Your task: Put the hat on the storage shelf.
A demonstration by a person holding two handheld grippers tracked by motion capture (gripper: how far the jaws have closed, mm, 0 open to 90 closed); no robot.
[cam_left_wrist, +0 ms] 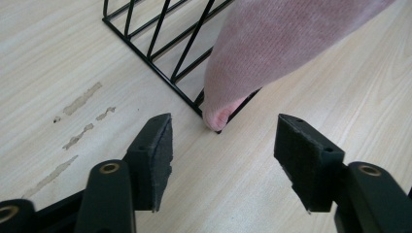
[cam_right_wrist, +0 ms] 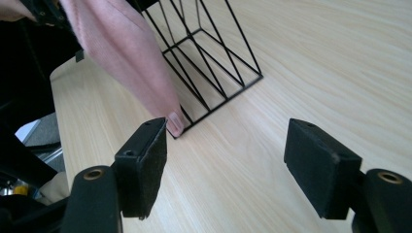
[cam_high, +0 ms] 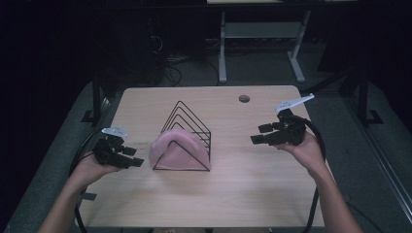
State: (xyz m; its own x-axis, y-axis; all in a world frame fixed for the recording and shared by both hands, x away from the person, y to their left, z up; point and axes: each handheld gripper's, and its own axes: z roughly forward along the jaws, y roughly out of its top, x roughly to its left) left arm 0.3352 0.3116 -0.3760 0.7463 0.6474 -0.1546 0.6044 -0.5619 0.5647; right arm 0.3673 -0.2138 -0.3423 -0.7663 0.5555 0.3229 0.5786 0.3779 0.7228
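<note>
In your high view the pink cloth (cam_high: 177, 148) hides the front wires of the black rack (cam_high: 192, 121). In your left gripper view the cloth runs off the top edge, upper right. In your right gripper view the rack's peaks are cut off at top.

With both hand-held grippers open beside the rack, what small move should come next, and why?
Probably ease the left hand-held gripper forward to the cloth corner at the rack base. Its jaws stand open with nothing between them, and that corner lies just ahead of them. The cloth hangs draped over the front wire, and the right hand-held gripper is apart from it.
</note>
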